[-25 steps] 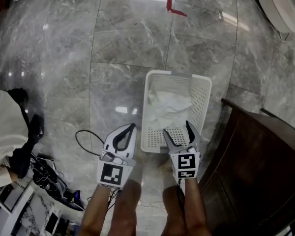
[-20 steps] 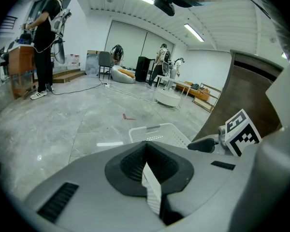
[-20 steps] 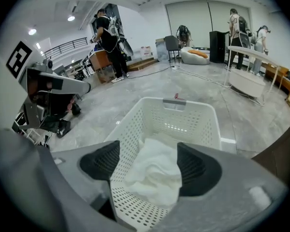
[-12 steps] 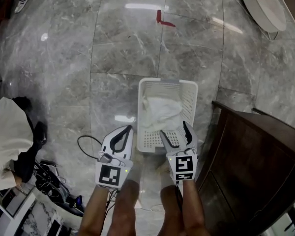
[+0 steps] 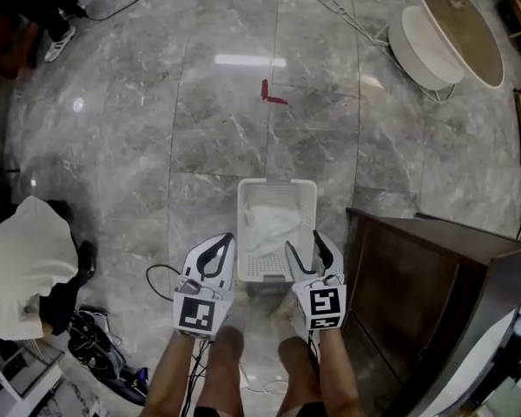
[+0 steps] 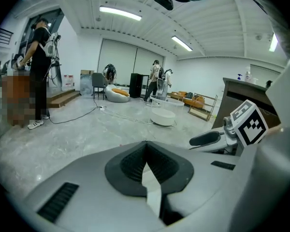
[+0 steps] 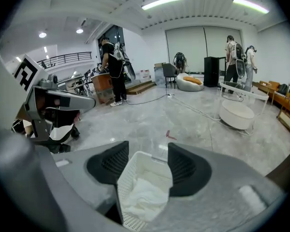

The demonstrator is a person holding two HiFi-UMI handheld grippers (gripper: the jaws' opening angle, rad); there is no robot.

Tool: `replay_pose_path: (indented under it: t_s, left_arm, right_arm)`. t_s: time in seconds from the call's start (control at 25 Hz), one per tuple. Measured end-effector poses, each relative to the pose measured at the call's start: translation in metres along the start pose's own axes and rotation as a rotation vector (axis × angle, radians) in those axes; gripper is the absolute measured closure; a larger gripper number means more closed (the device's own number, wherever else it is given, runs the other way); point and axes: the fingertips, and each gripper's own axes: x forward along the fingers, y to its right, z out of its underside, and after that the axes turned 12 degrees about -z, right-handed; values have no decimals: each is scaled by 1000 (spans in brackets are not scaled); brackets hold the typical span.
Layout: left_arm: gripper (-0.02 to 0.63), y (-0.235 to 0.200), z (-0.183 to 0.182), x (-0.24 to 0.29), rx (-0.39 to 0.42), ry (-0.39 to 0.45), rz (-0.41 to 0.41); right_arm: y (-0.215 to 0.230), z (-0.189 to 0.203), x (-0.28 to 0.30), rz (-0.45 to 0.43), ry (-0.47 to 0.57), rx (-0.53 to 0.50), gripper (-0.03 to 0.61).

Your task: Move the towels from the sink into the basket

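Note:
A white perforated basket stands on the marble floor with white towels lying in it. Both grippers hang well above it, at its near end. My left gripper is left of the basket, its jaws meeting at the tips with nothing in them. My right gripper is over the basket's near right corner; its jaws stand apart, have just been closing, and hold nothing. In the right gripper view the basket and towels show far below, between the jaws of the right gripper. No sink is in view.
A dark wooden cabinet stands close on the right of the basket. A black cable loop and a white bundle lie at the left. A round white stand and a red mark are farther off. People stand in the distance.
Both grippers have risen away from the basket, which now looks smaller and farther below. The right gripper's jaws stand closer together than before. More of the floor and the cabinet shows.

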Motion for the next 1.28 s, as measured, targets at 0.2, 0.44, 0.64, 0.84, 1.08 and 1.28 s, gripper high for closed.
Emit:
replay_pose_path:
  t_s: [0.2,0.44,0.64,0.84,1.08,1.28]
  left_arm:
    - [604,8,-77,-33,-19,27,-12]
    - [604,23,-176,-73,25,110,10]
    - [604,33,-239,-117,129,176,30]
    - [604,38,-298,-164,137,238,19]
    - [604,64,-353,-222,162,306,36]
    - [604,84,-387,-266,182,349,55]
  right_arm:
    - [-2,-77,-51,34,61,-44,375]
    - [-13,-165,-112,69,144,-92,419]
    - [-29,-226,-172,102,201,-107,450]
    - [-43,-283,-232,145,266,-145,484]
    - [-61,-330,-311,194,331,-177,532]
    - [-83,-355,-368,227,372,-199,562]
